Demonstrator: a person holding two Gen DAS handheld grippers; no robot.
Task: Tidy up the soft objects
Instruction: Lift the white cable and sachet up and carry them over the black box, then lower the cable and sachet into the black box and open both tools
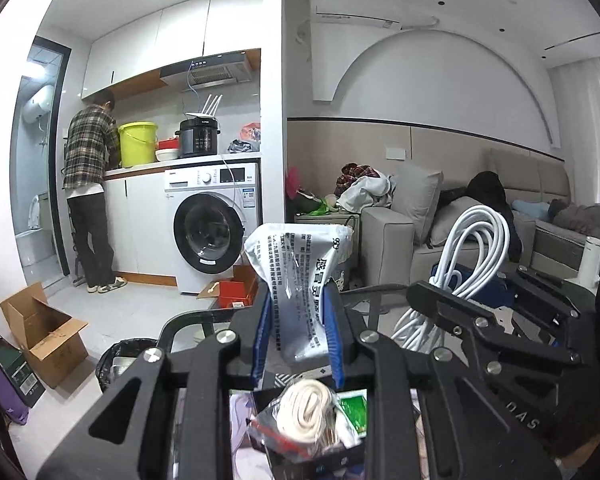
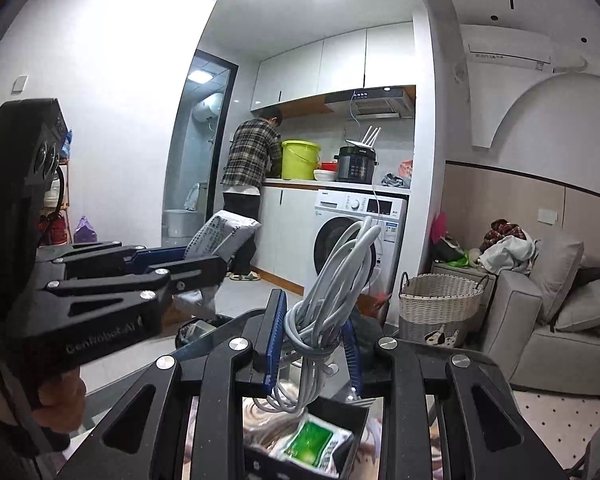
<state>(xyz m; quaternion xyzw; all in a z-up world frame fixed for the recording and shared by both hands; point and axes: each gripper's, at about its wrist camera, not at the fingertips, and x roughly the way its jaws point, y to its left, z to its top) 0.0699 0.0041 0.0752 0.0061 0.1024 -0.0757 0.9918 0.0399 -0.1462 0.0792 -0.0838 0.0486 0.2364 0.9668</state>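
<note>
Both tools are raised above a small black bin [image 1: 320, 456] that sits low in both wrist views; what carries it is mostly hidden. The left gripper [image 1: 298, 332] has its jaws closed on a grey-white printed sachet [image 1: 300, 276], which stands up between the blue pads [image 1: 260, 336]. The right gripper [image 2: 312, 344] has its jaws clamped around a coiled white cable [image 2: 332, 280], loops rising above, loose strands hanging below. The bin already holds a green packet [image 2: 312, 442] and a bundle of cream cord [image 1: 308, 404]. This looks like the carry-and-drop stage: next, each load probably needs lowering over the bin opening before release, with the cable's trailing strands guided inside.
</note>
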